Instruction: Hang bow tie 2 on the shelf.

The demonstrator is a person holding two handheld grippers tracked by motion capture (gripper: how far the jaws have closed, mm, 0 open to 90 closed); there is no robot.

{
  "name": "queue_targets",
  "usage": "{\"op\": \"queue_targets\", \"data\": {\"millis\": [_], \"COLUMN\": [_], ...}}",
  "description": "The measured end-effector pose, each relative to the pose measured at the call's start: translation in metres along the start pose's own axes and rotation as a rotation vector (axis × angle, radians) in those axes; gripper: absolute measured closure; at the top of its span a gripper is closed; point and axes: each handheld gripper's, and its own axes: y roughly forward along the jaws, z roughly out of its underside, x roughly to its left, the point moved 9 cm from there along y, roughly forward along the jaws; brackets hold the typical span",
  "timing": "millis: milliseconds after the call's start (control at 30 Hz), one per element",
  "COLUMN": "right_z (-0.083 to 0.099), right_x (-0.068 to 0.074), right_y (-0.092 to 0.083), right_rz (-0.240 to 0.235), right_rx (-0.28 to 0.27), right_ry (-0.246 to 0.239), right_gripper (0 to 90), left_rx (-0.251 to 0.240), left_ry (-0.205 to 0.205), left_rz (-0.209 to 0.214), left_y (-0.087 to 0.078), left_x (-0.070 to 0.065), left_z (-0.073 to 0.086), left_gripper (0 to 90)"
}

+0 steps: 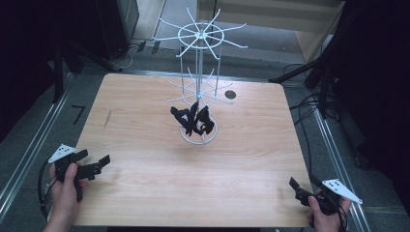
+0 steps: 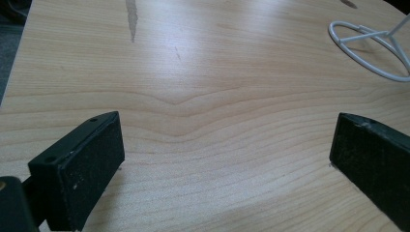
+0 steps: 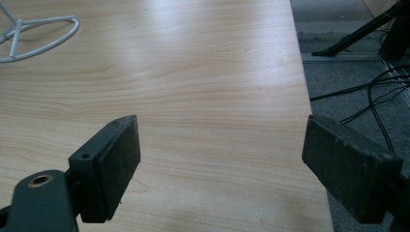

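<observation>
One white wire display rack stands mid-table with dark items, about two, hanging low near its base ring. Left gripper and right gripper rest at the near corners, both wide open and empty. A careless tug could tip the light rack.

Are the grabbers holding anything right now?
No. The left gripper and right gripper are both open, with only bare table between their jaws.

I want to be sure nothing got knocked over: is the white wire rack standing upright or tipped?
Upright. The wire rack stands on its ring base on the table, its pole vertical.
</observation>
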Motion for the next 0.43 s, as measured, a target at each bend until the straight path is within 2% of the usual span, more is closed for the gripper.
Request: {"op": "queue_targets", "data": {"millis": [433], "right_z": [0.0018], "right_x": [-0.0048], "right_y": [-0.002], "right_rz": [0.013], "right_rx": [0.01], "right_ry": [0.031], "right_gripper": [14.3], "left_rx": [-0.003], "left_ry": [-0.006], "left_rz": [-0.006], "left_y": [0.0002], "left_x": [0.001], "left_z": [-0.0003], "left_gripper": [0.0]}}
